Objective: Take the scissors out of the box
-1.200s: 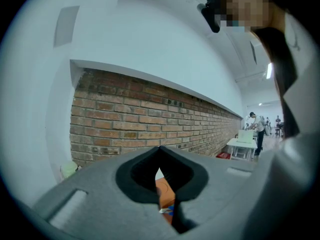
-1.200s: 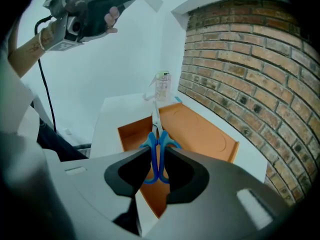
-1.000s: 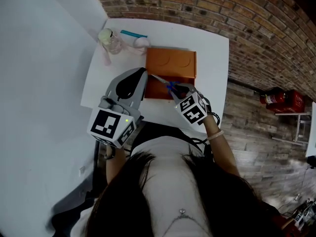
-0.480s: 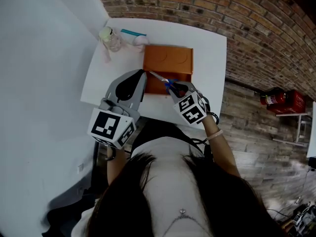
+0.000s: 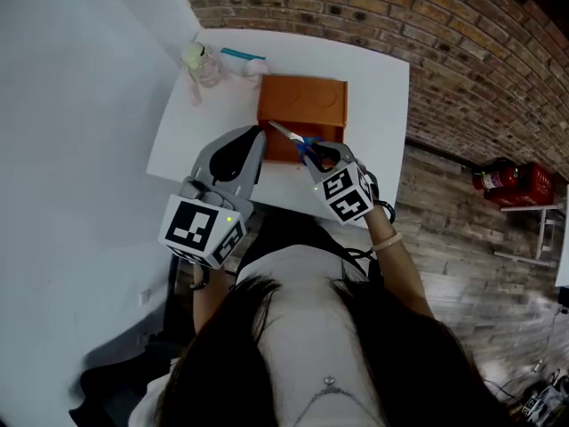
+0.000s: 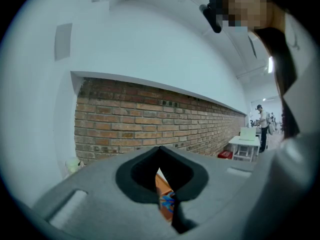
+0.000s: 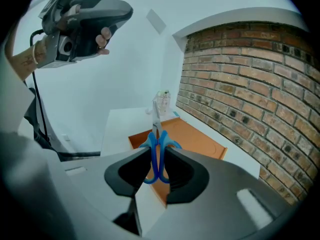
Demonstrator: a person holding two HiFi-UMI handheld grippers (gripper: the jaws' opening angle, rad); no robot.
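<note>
An orange box (image 5: 302,105) lies open on the white table (image 5: 378,87). My right gripper (image 5: 318,154) is shut on the blue handles of the scissors (image 5: 305,146). Their blades point up-left over the box's near part. In the right gripper view the scissors (image 7: 157,151) stand upright between the jaws, blades toward the box (image 7: 192,140). My left gripper (image 5: 259,132) hovers just left of the scissors at the box's near left corner, shut with nothing in it. Through the left gripper's (image 6: 160,151) slit show slivers of the box (image 6: 162,186) and the scissors (image 6: 166,203).
A small clear jar (image 5: 202,64), a teal item (image 5: 240,57) and a pale round object (image 5: 255,68) sit at the table's far left corner. A brick wall (image 5: 427,25) runs behind. A red extinguisher (image 5: 498,179) lies on the floor at right.
The right gripper has risen a little with the scissors, which now sit higher over the box's near part. The left gripper has shifted slightly and stays beside them.
</note>
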